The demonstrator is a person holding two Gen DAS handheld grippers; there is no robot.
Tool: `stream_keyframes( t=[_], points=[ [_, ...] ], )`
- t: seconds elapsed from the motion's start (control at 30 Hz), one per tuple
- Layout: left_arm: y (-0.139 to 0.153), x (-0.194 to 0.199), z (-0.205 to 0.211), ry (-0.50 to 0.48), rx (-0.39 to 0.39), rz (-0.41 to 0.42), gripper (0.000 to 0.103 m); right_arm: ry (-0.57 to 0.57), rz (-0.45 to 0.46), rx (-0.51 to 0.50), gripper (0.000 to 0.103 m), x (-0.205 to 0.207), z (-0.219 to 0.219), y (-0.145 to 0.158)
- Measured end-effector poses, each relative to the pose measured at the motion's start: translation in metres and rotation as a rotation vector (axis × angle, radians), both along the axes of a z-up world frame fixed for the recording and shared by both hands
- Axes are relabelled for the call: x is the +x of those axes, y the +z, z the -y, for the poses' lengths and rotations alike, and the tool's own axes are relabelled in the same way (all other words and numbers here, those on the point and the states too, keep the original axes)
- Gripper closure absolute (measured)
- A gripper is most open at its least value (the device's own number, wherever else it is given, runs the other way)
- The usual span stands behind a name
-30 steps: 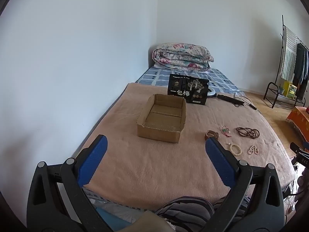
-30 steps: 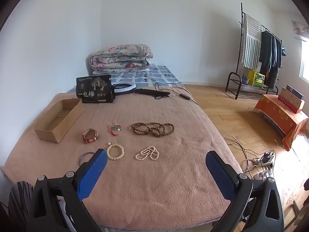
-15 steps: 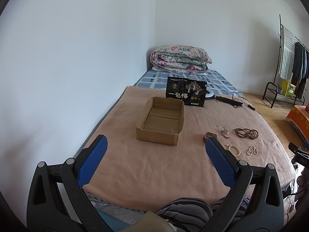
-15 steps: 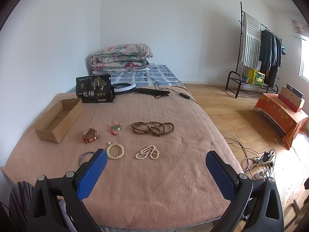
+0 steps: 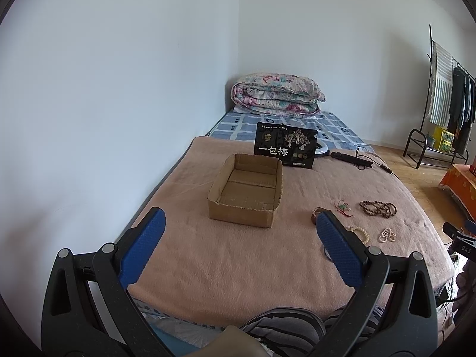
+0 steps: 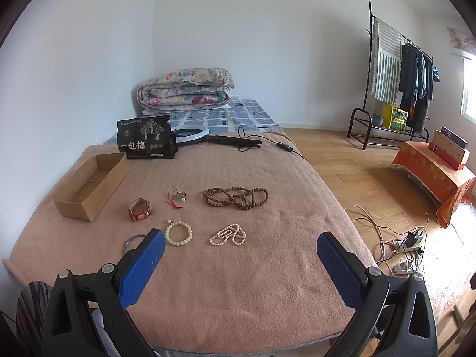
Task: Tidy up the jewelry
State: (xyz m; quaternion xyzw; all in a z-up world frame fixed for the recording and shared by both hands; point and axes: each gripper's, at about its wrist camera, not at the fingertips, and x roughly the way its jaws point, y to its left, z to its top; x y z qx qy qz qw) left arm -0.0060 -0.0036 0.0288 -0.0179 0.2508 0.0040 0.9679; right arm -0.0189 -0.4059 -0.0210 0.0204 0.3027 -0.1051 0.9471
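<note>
An empty cardboard box (image 5: pixel 247 192) sits on the pink blanket, also in the right wrist view (image 6: pixel 90 186) at left. Jewelry lies to its right: a brown watch (image 6: pixel 139 209), a red-string green charm (image 6: pixel 177 198), dark wooden beads (image 6: pixel 235 197), a cream bead bracelet (image 6: pixel 178 233), a pearl strand (image 6: pixel 228 234) and a thin blue bangle (image 6: pixel 132 241). My left gripper (image 5: pixel 239 247) is open and empty, held above the bed's near edge facing the box. My right gripper (image 6: pixel 240 260) is open and empty, above the blanket just short of the bracelets.
A black printed pouch (image 6: pixel 145 137) stands behind the box, with a ring light (image 6: pixel 193 133) and its cable beside it. A folded floral quilt (image 6: pixel 186 92) lies at the bed's head. A clothes rack (image 6: pixel 398 68), an orange-draped stand (image 6: pixel 437 172) and floor cables (image 6: pixel 398 244) are at right.
The left gripper's view has drifted slightly, so the box and the jewelry sit a little further left and up in it. The right gripper has barely moved. Both stay open.
</note>
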Motion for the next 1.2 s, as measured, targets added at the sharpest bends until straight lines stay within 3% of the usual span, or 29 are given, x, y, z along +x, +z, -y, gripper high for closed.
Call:
stream_keyframes(
  t=[1.2],
  points=[
    [0.0097,-0.003,0.008,0.003,-0.002,0.011,0.0,-0.004,-0.006,0.01,0.0,-0.001,0.0033,-0.0025]
  ],
)
